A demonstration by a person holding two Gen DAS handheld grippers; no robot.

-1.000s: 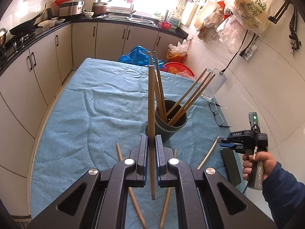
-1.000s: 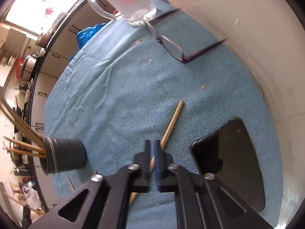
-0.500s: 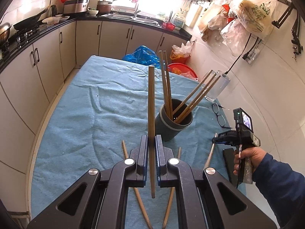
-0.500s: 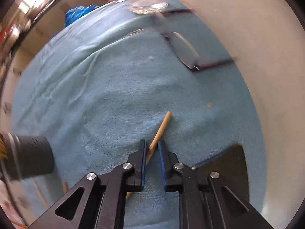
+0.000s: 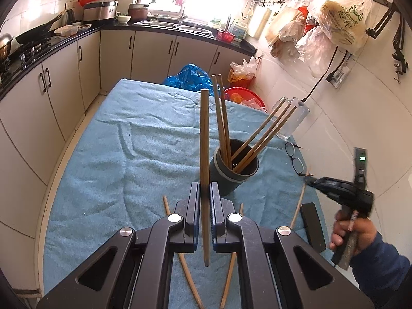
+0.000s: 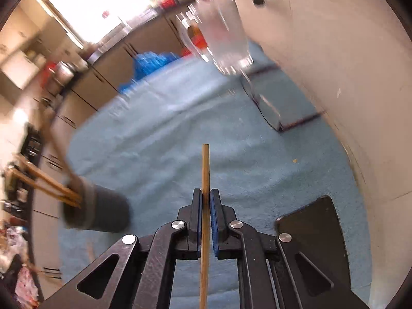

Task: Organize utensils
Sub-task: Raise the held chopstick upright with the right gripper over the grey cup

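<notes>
**Both grippers clamped on a chopstick, holder waiting between them**

Toward the left of the table, the blue cloth [image 5: 108, 154] lay rumpled and soft, a towel-like weave that kept round sticks from rolling. Two loose chopsticks [image 5: 188, 278] rested on it near the front edge, thin pale wooden rods splayed apart.

At centre, the left gripper [image 5: 204, 200] was clenched on a dark chopstick [image 5: 204, 139], held upright with its blunt end high, probably so it could be dropped straight down. Just beside it to the right stood the grey holder [image 5: 233, 173], a matte cylinder with a lighter band, where five chopsticks already leaned outward against the rim.

Further right, the right gripper [image 6: 204, 206] had pinched a lighter chopstick [image 6: 205, 170], a slim straight dowel running between its blue pads, lifted clear of the cloth. The grip sat near mid-length, which likely kept the stick balanced for carrying.

Against the wall lay a pair of glasses [image 5: 294, 155], a clear glass jug [image 5: 293, 118] and a flat black phone [image 5: 312, 224].
</notes>
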